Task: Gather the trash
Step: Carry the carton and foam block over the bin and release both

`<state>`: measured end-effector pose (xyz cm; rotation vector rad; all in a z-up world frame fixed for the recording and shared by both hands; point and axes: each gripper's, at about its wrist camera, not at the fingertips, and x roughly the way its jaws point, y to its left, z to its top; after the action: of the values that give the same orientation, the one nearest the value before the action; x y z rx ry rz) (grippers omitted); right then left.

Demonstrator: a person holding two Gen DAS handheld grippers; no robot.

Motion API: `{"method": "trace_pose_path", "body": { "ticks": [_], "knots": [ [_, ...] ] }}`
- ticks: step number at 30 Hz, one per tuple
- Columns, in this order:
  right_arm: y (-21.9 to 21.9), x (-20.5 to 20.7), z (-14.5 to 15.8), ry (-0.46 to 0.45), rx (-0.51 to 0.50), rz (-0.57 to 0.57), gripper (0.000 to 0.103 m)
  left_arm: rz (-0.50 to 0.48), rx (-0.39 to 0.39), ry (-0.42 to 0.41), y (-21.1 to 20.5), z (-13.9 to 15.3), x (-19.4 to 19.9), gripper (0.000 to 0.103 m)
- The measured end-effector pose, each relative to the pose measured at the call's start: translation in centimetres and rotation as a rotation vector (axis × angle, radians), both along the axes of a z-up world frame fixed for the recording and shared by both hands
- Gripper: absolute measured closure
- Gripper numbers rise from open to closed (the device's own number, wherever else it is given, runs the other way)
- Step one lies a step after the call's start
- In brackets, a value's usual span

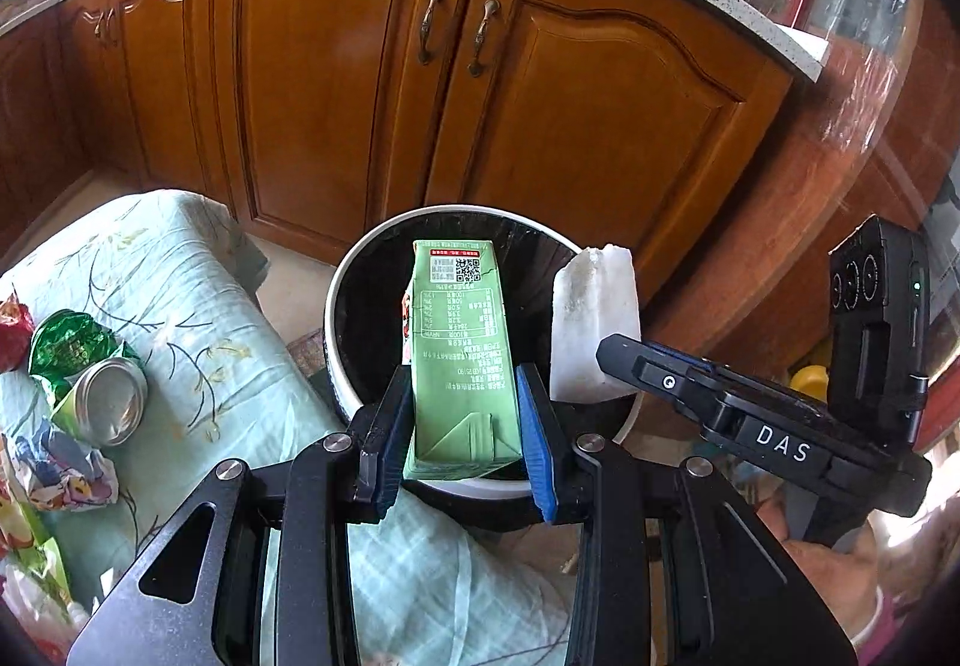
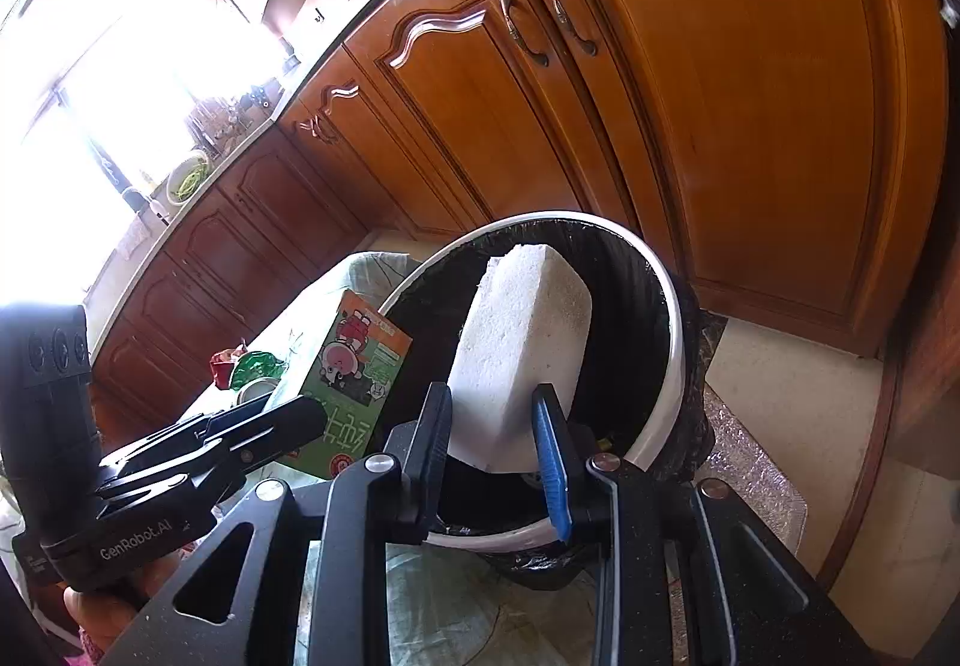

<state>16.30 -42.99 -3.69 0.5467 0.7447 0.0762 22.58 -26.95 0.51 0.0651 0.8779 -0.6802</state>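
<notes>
My left gripper is shut on a green drink carton and holds it over the open mouth of a white-rimmed bin lined with a black bag. My right gripper is shut on a white foam block and holds it over the same bin. The foam block and right gripper show at the right of the left wrist view. The carton and left gripper show at the left of the right wrist view.
A table with a pale floral cloth sits left of the bin, carrying a green can, a green wrapper and crumpled wrappers. Wooden cabinet doors stand behind the bin. Tiled floor lies to the right.
</notes>
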Motion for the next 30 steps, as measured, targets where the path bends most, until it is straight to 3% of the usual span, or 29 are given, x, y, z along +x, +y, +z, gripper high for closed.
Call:
{"method": "trace_pose_path", "body": {
  "ticks": [6,9,15,20,26,30],
  "knots": [
    [-0.3,0.3,-0.3,0.011,0.014,-0.003,0.068,-0.002,0.018,0.013,-0.7,-0.8,0.6,0.071],
    [-0.8,0.3,-0.3,0.007,0.035,-0.015,0.054,-0.002,0.025,0.024,-1.0,-1.0,1.0,0.071],
    [-0.7,-0.9,0.1,-0.021,0.056,-0.031,0.041,0.004,0.018,0.020,-0.7,-0.9,0.9,0.059],
    [0.3,-2.6,0.3,-0.073,0.068,-0.040,0.013,0.022,-0.012,0.026,0.9,-0.7,0.1,0.054],
    [3.3,-4.2,0.0,-0.111,0.051,-0.022,0.010,0.083,-0.040,0.006,4.8,-0.9,-2.6,0.039],
    [5.6,-4.8,-0.3,-0.109,0.053,0.023,0.009,0.137,-0.053,-0.008,8.1,-1.1,-4.5,0.037]
  ]
}}
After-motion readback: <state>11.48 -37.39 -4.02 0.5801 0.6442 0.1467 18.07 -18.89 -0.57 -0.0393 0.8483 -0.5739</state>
